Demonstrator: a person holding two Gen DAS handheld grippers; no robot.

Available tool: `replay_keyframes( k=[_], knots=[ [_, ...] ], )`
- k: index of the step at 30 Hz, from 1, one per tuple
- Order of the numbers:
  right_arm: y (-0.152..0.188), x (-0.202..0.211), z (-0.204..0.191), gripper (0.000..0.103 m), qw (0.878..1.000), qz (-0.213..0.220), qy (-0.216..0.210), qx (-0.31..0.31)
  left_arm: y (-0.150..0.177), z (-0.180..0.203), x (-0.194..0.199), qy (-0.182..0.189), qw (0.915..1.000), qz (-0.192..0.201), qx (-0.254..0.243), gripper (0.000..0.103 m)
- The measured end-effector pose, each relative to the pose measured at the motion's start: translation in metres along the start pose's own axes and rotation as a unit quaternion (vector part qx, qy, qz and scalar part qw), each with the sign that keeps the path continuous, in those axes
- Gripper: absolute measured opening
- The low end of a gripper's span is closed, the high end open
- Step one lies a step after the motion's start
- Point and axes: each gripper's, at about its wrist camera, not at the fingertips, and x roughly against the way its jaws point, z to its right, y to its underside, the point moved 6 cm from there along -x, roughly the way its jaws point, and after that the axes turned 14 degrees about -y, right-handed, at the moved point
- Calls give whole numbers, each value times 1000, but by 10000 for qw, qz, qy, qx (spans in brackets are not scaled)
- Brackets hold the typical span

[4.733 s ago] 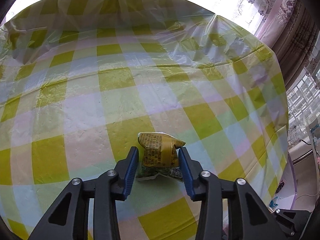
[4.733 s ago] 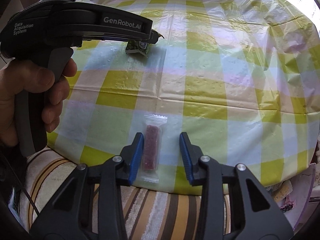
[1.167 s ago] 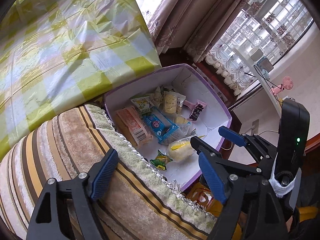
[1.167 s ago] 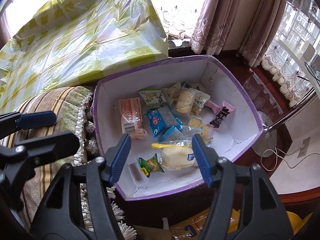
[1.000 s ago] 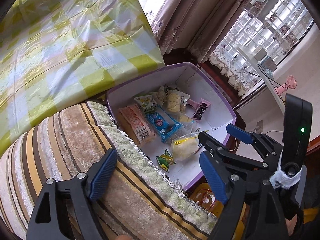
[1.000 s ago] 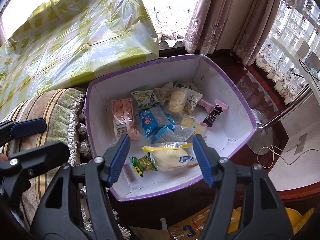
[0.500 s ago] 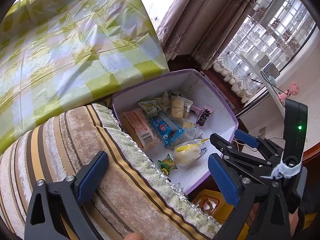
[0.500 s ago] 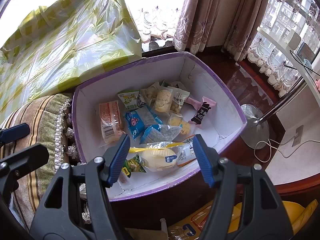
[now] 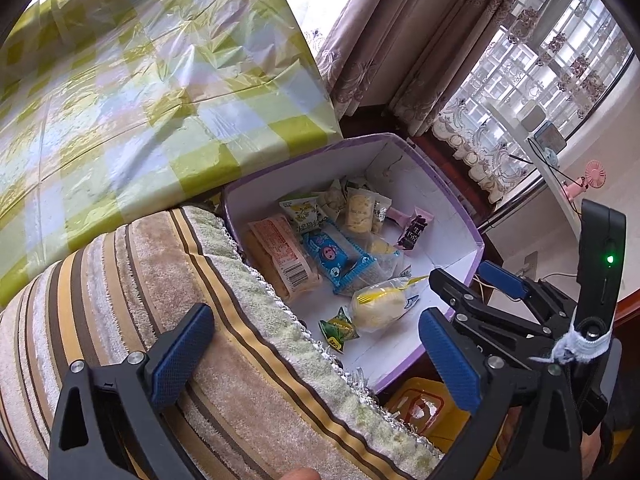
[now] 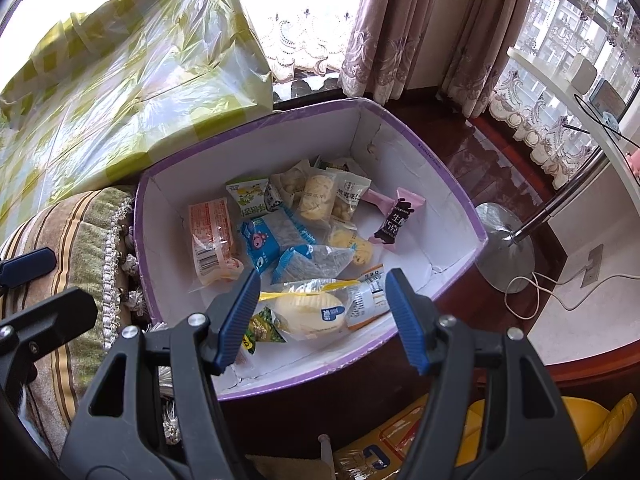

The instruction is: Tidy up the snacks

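A purple-rimmed white box (image 10: 452,184) (image 9: 452,200) holds several snack packets: an orange packet (image 10: 210,232), a blue packet (image 10: 264,240), a yellow bun in clear wrap (image 10: 312,312), a small green packet (image 10: 262,330) (image 9: 338,330) and a pink-and-black bar (image 10: 394,220). My right gripper (image 10: 320,316) is open and empty above the box's near side. My left gripper (image 9: 316,356) is open and empty over the striped cushion (image 9: 160,300), left of the box. The right gripper also shows in the left wrist view (image 9: 476,292).
A table under a green checked plastic cloth (image 9: 140,80) stands behind the cushion and box. Curtains (image 10: 400,24) hang beyond. A metal stand base (image 10: 504,256) and a cable lie on the floor to the right. Yellow packaging (image 10: 400,444) lies below the box.
Earlier each gripper stood around a snack on the table; both are now open and empty by the box. In the last second both pulled back slightly and the left opened wider.
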Motion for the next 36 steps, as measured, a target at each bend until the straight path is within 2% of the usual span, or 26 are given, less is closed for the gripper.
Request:
replay_keyframes(
  k=[36],
  knots=[
    [0,-1,0,69,10000,-18,-17,-12,-1,-2,1,48,10000,23,66,103]
  ],
)
